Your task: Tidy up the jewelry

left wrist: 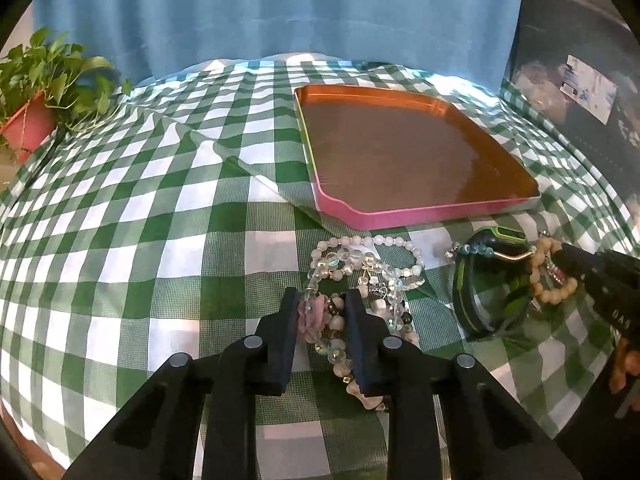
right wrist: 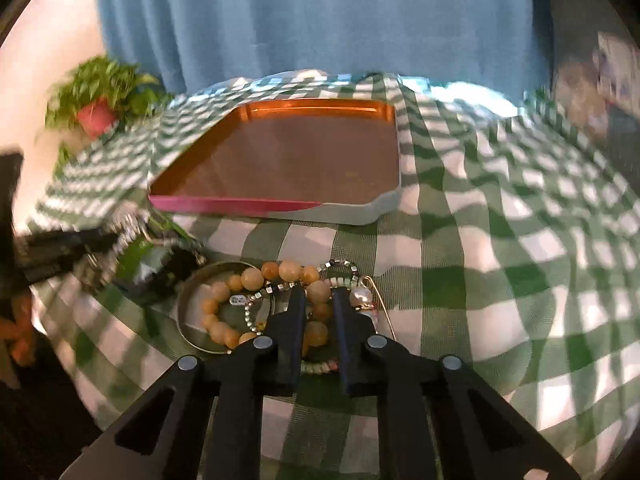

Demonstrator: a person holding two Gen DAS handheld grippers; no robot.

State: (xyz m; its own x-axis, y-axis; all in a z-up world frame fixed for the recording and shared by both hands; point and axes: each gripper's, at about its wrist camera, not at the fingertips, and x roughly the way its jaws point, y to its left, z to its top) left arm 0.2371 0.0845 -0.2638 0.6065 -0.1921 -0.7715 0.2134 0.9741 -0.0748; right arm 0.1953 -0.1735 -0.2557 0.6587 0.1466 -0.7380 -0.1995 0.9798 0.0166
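My left gripper (left wrist: 322, 300) points down into a heap of clear and white bead bracelets (left wrist: 360, 256) on the checked cloth. Its jaws are shut on a strand with a pink flower bead (left wrist: 310, 316). To the right lies a dark green bangle (left wrist: 464, 292). My right gripper (right wrist: 319, 294) is shut on an orange bead bracelet (right wrist: 224, 292) that lies partly inside a thin metal bangle (right wrist: 188, 280), with a small silver bead chain and a pearl piece beside it. From the left wrist view the right gripper (left wrist: 562, 266) shows at the right edge with the orange bracelet (left wrist: 556, 296).
A shallow orange tray with a pink rim (left wrist: 400, 216) (right wrist: 224, 203) sits just beyond the jewelry. A potted plant (left wrist: 36, 92) (right wrist: 100, 100) stands at the far left. A blue curtain (left wrist: 280, 12) hangs behind the table. A hand (left wrist: 624, 364) holds the right gripper.
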